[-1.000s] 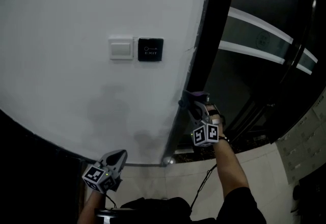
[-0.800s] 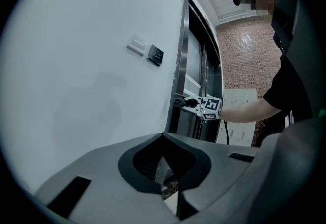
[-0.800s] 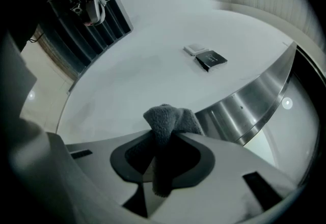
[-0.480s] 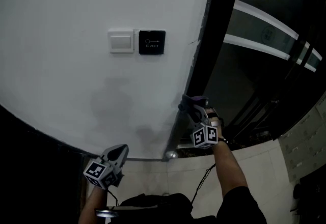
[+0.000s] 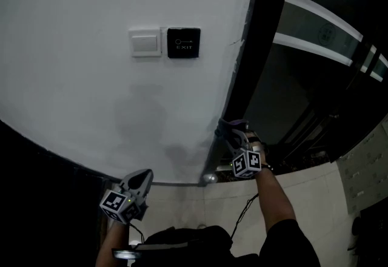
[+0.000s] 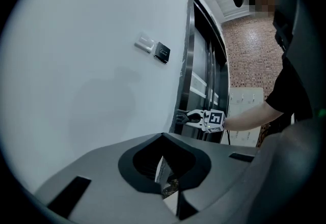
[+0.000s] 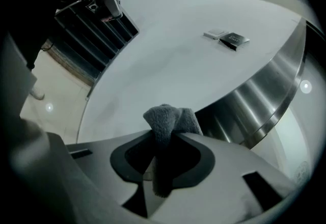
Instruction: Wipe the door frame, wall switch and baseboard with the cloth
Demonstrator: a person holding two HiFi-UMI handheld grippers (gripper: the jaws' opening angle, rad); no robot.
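**Right claw brought lower on the door frame**

Measured against the wall switch (image 5: 145, 42), the right claw (image 5: 230, 132) had been carried a little further down the door frame (image 5: 245, 59) than a second earlier. The left claw (image 5: 140, 179) had hardly been shifted.

The right claw was clamped on the cloth (image 5: 228, 125), a grey wad pressed up to the frame's edge where it met the wall (image 5: 91, 108). Actual contact could not be confirmed. The left claw was held low beside the wall, its jaws together with nothing between them.

The door-frame step was judged to be in hand, with the stroke near its lower end. The switch and the thin strip at the foot of the wall (image 5: 176, 184), taken for the baseboard, were judged still to be wiped. For the next move, the cloth would need to be kept flat on the frame down to the floor (image 5: 303, 193), then lifted across to the switch without being loosened.

Only the right gripper view showed the cloth (image 7: 170, 121) pinched between the jaws, along with the frame's brushed-steel face (image 7: 270, 95). Only the head view showed how low on the frame the work stood. The left gripper view alone showed the frame (image 6: 184, 65) rising to the ceiling.
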